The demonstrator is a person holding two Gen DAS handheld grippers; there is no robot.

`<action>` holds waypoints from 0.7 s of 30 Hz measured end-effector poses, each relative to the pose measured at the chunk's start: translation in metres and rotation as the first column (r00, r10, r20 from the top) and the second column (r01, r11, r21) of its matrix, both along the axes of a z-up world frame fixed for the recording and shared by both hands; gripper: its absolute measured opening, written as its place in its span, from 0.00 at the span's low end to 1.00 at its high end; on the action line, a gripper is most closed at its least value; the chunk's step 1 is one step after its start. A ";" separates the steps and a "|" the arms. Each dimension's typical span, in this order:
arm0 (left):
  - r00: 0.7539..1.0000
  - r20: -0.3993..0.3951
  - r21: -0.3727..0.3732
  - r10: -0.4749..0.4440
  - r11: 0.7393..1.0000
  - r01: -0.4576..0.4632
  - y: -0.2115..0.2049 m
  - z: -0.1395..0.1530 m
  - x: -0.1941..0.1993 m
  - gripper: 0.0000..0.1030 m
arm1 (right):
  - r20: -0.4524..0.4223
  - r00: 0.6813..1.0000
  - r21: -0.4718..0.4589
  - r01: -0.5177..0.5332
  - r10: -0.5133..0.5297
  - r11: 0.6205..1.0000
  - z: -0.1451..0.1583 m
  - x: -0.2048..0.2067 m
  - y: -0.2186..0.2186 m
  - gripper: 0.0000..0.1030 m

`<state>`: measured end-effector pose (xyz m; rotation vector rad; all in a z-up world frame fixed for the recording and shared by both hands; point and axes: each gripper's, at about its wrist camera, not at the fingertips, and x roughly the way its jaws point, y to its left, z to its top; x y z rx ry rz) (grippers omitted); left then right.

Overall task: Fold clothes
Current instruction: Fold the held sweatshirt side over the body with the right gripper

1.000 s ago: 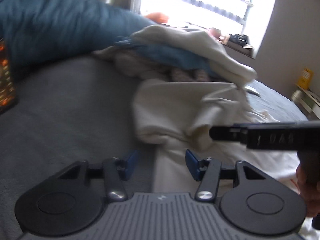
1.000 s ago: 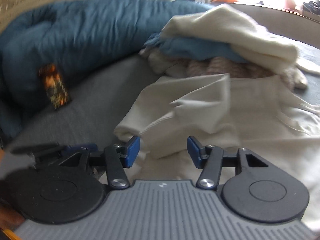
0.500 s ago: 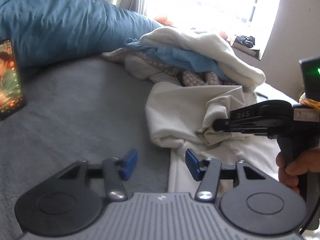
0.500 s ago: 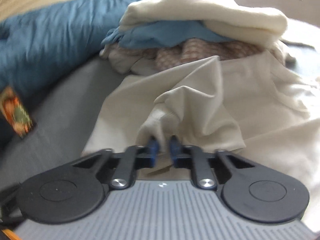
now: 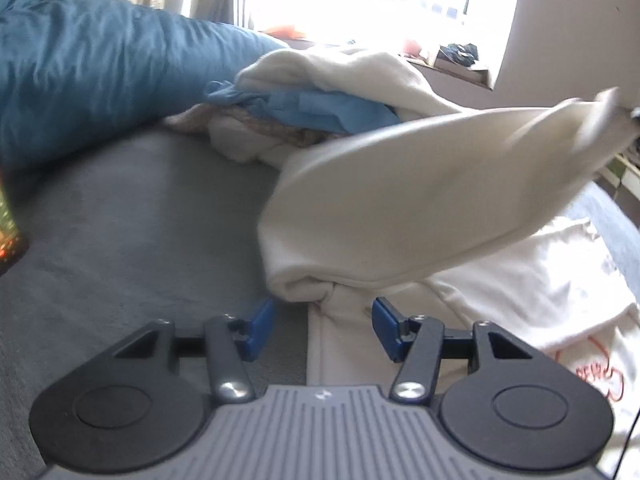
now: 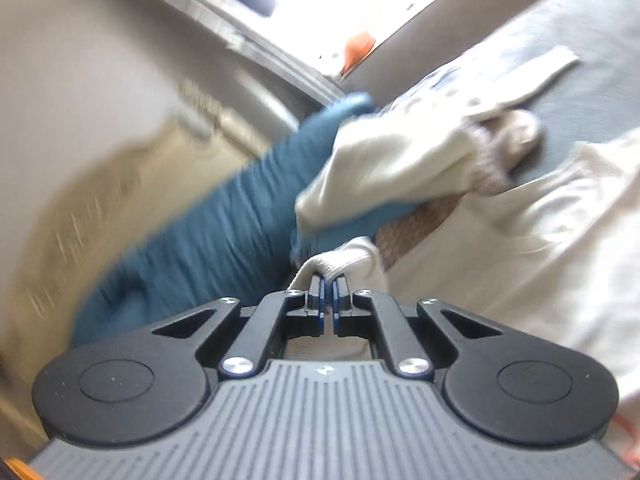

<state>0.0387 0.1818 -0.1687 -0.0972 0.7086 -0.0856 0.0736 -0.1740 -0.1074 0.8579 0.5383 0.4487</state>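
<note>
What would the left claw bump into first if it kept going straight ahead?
Most likely the cream sweatshirt: its folded edge lies right past the open left claw, on the grey bed. Depth is hard to judge.

big blue duvet (image 5: 100, 80) bunched along the bed's (image 5: 120, 220) far edge, phone (image 5: 8, 236) glowing at its left edge

Two claws, left (image 5: 323, 328) and right (image 6: 328, 294). One cream sweatshirt (image 5: 400, 216), one clothes pile (image 5: 320, 100), one blue duvet (image 5: 100, 72), one phone (image 5: 8, 232), one bed (image 5: 120, 220).
</note>
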 end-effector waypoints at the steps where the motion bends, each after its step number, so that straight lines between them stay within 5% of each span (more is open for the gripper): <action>1: 1.000 -0.007 0.005 -0.007 1.000 0.007 -0.002 -0.001 0.001 0.54 | -0.010 0.999 0.031 0.036 -0.035 0.999 -0.004 -0.005 -0.017 0.02; 5: 0.999 -0.020 0.024 -0.027 0.999 0.028 -0.009 -0.003 0.003 0.54 | -0.125 0.982 0.131 0.159 -0.143 0.979 -0.048 -0.018 -0.076 0.04; 9: 0.999 -0.025 0.045 -0.044 0.998 0.045 -0.014 -0.006 0.004 0.54 | -0.337 0.919 0.149 0.267 -0.205 0.952 -0.117 -0.021 -0.107 0.07; 12: 0.998 -0.029 0.063 -0.055 0.996 0.057 -0.015 -0.007 0.007 0.54 | -0.375 0.898 0.221 0.330 -0.232 0.918 -0.140 -0.035 -0.114 0.11; 18: 0.998 0.008 0.077 -0.059 0.995 0.058 -0.009 0.001 0.015 0.54 | -0.347 0.901 0.150 0.326 -0.259 0.933 -0.123 -0.041 -0.113 0.44; 21: 0.999 0.002 0.076 -0.045 0.996 0.045 -0.006 0.001 0.019 0.55 | -0.319 0.909 0.094 0.311 -0.267 0.946 -0.110 -0.040 -0.109 0.45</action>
